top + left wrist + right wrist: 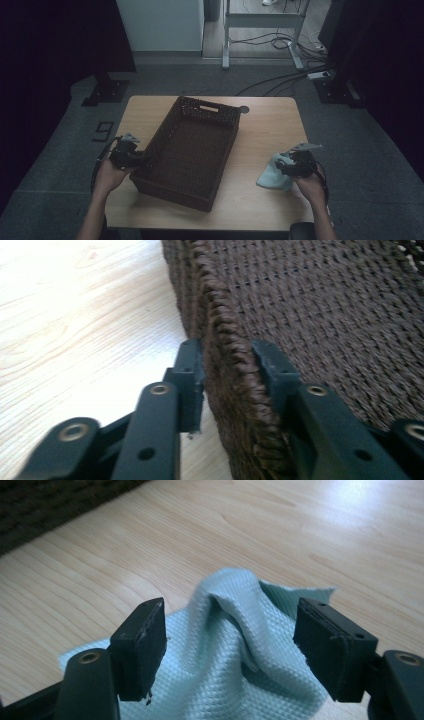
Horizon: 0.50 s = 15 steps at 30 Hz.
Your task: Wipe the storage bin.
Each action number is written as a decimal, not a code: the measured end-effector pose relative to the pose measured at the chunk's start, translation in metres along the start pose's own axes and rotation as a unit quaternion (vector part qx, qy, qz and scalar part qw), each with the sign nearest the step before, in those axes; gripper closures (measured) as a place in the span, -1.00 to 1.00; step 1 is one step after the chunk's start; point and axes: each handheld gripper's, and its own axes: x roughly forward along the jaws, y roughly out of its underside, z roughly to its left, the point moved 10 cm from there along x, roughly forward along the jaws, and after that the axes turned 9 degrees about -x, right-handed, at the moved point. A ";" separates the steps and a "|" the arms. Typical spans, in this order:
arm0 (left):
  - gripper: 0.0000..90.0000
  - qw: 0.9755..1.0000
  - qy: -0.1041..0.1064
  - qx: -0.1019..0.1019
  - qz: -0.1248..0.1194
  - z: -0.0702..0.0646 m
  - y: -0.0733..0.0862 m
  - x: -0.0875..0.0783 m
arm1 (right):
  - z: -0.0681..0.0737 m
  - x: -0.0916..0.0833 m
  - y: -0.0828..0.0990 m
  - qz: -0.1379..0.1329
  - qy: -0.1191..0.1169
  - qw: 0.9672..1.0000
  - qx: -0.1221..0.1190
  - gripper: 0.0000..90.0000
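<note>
A dark brown woven basket (227,145) lies on the wooden table (270,125), turned at a slant. My left gripper (140,158) is shut on its left wall near the front corner; in the left gripper view the jaws (227,365) pinch the braided rim of the basket (325,305), one jaw outside and one inside. A light blue cloth (271,178) lies crumpled at the table's right. My right gripper (283,166) stands open over it. In the right gripper view a raised fold of the cloth (225,670) sits between the pads (142,645) with a gap on each side.
The basket's inside looks empty. A dark round spot (243,109) marks the table just behind it. Beyond the table are grey floor, a desk frame (262,30) and cables (285,77). Bare wood runs between basket and cloth.
</note>
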 end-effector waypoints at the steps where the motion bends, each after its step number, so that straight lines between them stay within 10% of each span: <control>1: 0.37 1.000 -0.003 -0.001 0.000 0.002 0.000 0.000 | -0.001 0.001 0.002 0.004 0.002 1.000 0.000 -0.39; 15: -0.13 0.999 -0.037 -0.035 -0.017 0.005 0.002 -0.002 | 0.000 0.010 0.010 0.024 0.001 1.000 -0.011 -0.44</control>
